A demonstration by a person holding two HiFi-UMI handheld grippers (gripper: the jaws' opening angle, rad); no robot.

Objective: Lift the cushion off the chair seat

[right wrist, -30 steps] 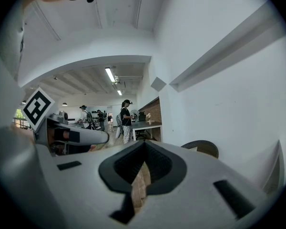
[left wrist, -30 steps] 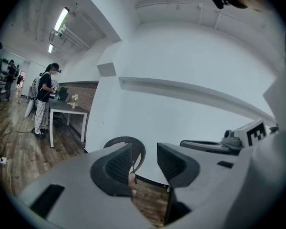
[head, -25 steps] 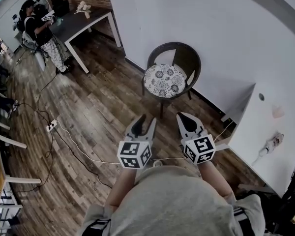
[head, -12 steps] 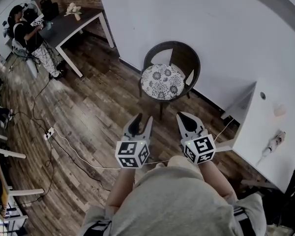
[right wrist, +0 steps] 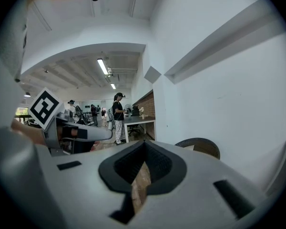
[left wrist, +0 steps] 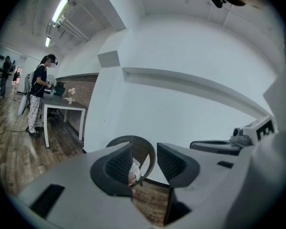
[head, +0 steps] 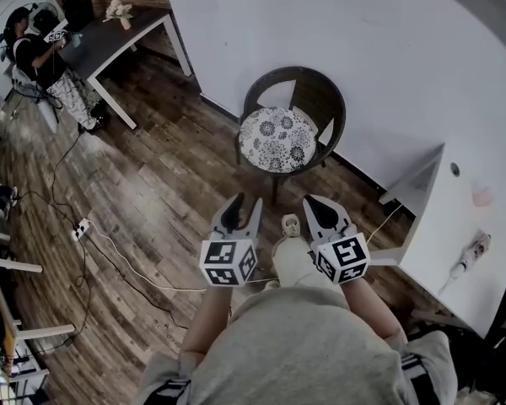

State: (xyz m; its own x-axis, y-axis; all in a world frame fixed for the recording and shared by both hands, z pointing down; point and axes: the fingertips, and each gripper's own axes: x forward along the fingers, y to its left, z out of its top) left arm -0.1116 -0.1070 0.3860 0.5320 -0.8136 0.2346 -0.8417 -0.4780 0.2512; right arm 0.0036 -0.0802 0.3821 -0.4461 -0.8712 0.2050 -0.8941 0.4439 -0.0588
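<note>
A round floral cushion [head: 277, 139] lies on the seat of a dark wicker chair [head: 320, 99] against the white wall. Both grippers hover well short of the chair, over the wooden floor. My left gripper [head: 244, 202] is open with nothing between its fingers. In the left gripper view a sliver of the cushion [left wrist: 133, 172] and the chair's back [left wrist: 123, 139] show through the left gripper [left wrist: 144, 152]. My right gripper [head: 314, 201] is shut and empty. In the right gripper view the right gripper [right wrist: 144, 149] points left of the chair [right wrist: 200, 146].
A white desk [head: 455, 218] stands right of the chair. A dark table [head: 122, 32] with a person [head: 42, 49] beside it is at the far left. Cables and a power strip [head: 80, 226] lie on the floor. The person's foot [head: 288, 224] is between the grippers.
The person has stepped forward; a foot now shows between the grippers and the chair sits slightly nearer. Both grippers keep their pose and state.
</note>
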